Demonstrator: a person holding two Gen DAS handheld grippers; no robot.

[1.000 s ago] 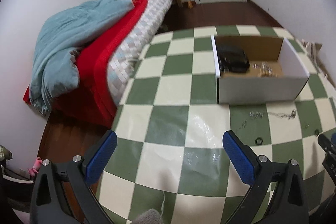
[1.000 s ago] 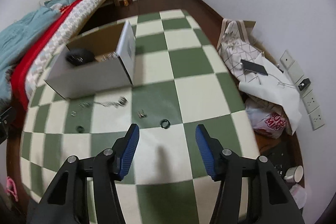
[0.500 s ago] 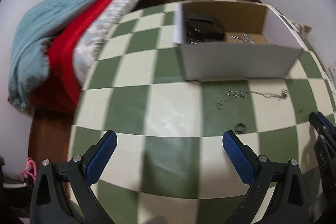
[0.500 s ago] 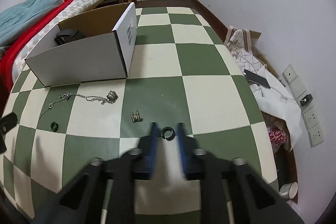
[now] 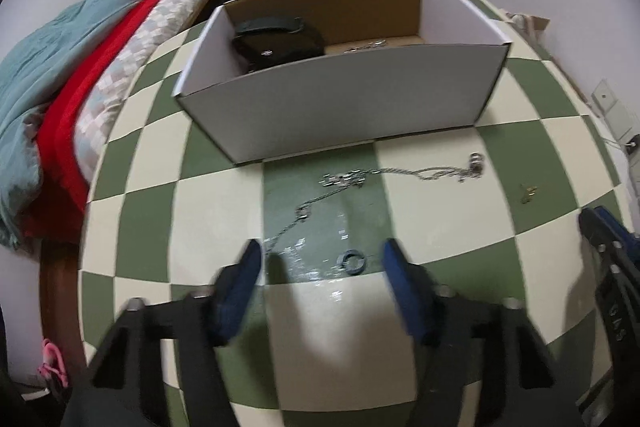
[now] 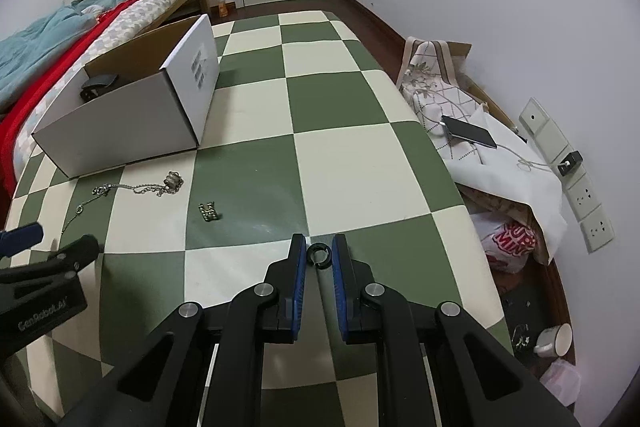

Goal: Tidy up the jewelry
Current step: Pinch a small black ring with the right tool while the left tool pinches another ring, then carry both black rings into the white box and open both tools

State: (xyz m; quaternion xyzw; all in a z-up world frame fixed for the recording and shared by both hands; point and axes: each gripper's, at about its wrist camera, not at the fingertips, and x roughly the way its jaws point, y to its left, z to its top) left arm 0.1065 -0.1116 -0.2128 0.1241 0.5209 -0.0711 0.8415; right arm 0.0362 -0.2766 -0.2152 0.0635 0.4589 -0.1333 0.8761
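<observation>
The right claw grips a dark ring on the desk, while the left claw, closing, straddles another ring untouched.

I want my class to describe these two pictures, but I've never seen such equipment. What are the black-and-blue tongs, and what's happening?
Two hand-held grippers, one in each of a person's hands; each carries a camera looking along its jaws, giving one picture each. On the checked tablecloth lie a necklace chain and a white cardboard box. The right gripper has just closed on a black open ring. The left gripper's jaws have just been closing around a dark ring, not yet touching it.
</observation>
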